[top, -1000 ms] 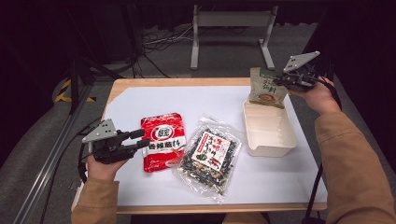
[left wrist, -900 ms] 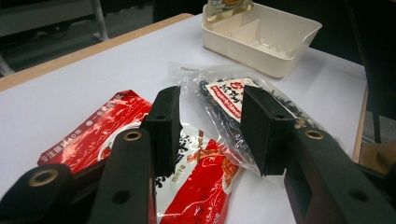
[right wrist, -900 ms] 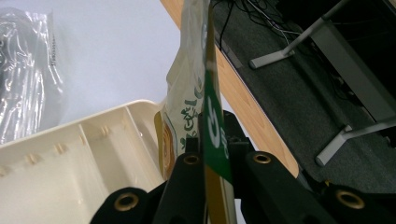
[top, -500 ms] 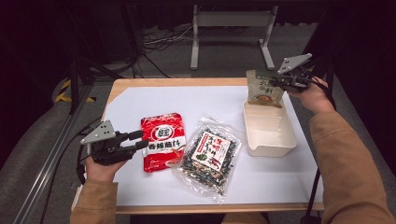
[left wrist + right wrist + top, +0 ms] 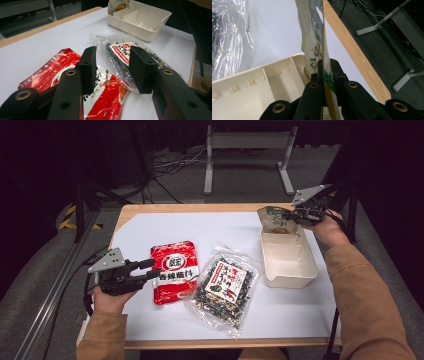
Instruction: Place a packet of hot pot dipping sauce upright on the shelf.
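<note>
My right gripper (image 5: 298, 215) is shut on the edge of a beige and green pouch (image 5: 276, 220), which hangs upright with its lower edge at the far end of a cream divided tray (image 5: 289, 265). In the right gripper view the pads (image 5: 335, 68) pinch the pouch (image 5: 314, 37) above the tray's compartments (image 5: 262, 85). My left gripper (image 5: 150, 268) rests open at the near left, its fingertips at the edge of a red seasoning packet (image 5: 174, 270). In the left gripper view nothing lies between the open jaws (image 5: 112, 66) above the red packet (image 5: 50, 72).
A clear bag of dark seaweed snack (image 5: 225, 287) lies flat between the red packet and the tray, also visible as the clear bag (image 5: 120, 48). White sheet (image 5: 210, 230) covers the wooden table (image 5: 200, 208). A metal stand's legs (image 5: 250, 150) are on the floor beyond.
The right gripper has come down with the pouch toward the tray's far end. The left gripper and the two packets on the table have not moved.
</note>
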Tool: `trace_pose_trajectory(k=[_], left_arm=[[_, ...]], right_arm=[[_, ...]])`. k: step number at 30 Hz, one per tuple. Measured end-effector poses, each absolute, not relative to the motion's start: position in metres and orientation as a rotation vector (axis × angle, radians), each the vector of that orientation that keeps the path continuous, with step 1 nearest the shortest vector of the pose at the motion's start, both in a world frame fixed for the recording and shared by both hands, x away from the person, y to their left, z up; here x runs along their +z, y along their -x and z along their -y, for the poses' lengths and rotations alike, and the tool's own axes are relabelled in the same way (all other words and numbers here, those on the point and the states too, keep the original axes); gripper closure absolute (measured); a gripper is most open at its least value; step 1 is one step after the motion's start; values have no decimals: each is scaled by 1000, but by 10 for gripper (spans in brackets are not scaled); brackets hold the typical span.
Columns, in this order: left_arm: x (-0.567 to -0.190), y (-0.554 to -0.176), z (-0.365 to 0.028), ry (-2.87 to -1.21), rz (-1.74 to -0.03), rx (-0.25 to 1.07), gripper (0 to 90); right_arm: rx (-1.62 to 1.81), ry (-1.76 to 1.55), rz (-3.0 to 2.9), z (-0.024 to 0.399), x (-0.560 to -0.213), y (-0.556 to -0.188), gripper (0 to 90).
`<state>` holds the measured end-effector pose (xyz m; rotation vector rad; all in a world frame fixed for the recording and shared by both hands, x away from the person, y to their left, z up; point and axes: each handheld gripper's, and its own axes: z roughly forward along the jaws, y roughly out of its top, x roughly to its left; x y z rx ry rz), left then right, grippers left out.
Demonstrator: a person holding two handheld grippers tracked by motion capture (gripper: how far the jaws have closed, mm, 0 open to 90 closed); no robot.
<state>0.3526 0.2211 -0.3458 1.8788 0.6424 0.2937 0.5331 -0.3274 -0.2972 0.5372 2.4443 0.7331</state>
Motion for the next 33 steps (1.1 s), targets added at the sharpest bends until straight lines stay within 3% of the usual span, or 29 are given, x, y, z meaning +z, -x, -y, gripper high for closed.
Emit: trace_pose_trajectory(k=[18,26,30,33], left_arm=[[-346,-357,-217,-1881,-627,286,578],[-346,-360,-216,-1887,-626,288,558],[-346,-362,-217,-1881,-652,291,478],[-347,-366,-218,-1886,-686,292,402]], right_arm=[[709,-728,-2415,341,-309,-534,829],[798,-793,-2372,346,-302,-530,669],[848,-833,-2333,346,-297,-526,515],[887,-845,-2309,345,-291,-522,491]])
